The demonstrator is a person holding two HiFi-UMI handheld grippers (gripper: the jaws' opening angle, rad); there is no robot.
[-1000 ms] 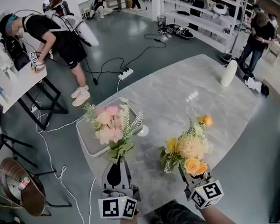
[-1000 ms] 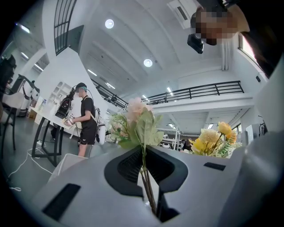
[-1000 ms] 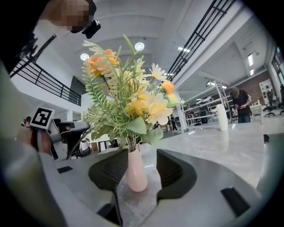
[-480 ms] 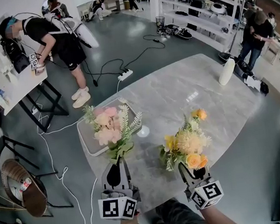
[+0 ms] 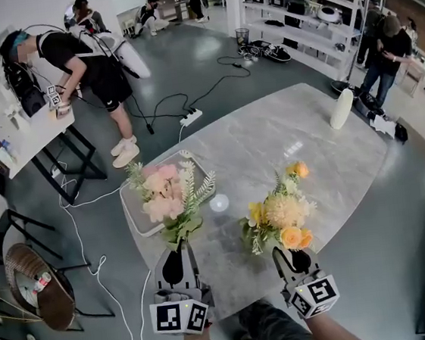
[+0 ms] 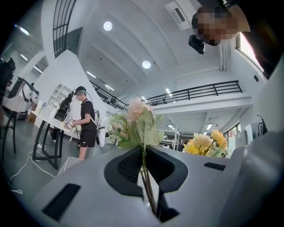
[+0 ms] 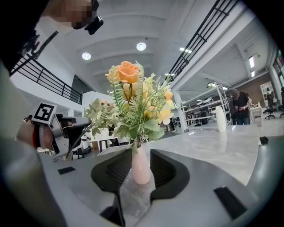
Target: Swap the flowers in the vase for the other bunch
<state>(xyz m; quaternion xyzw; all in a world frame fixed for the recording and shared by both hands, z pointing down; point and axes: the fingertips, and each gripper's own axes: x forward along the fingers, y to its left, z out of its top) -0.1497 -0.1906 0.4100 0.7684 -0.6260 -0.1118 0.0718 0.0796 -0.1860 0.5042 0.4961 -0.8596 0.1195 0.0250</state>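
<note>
My left gripper [image 6: 144, 156] has its jaws together on the thin green stems [image 6: 147, 184] of the pink bunch [image 5: 165, 193]. The stems run up between the two pads, and the blooms and leaves stand upright just past the jaw tips. In the head view this bunch overlaps a pale tray [image 5: 133, 215] at the left end of the desk [image 5: 271, 147]. My right gripper [image 7: 141, 165] has just been closing its jaws, and the small pink vase [image 7: 141, 172] stands between them. The pads lie against its two sides with no gap that I can see. The vase stands upright on the marbled grey desk and carries the yellow and orange bunch [image 7: 135, 99], one orange bloom uppermost. The two bunches are side by side, near each other but apart, pink to the left. The only print on my grippers is the black-and-white square patterns on the left marker cube [image 5: 180, 316] and the right marker cube [image 5: 314, 295]; they carry no lettering. A small round white disc [image 5: 218, 202] lies on the desk just beside the tray. A tall white bottle [image 5: 341, 109] stands at the far right end of the desk, well apart. Beyond the desk, a person [image 5: 82, 58] in black bends over a white table [image 5: 22, 137]. Any print there is too small to read.
</note>
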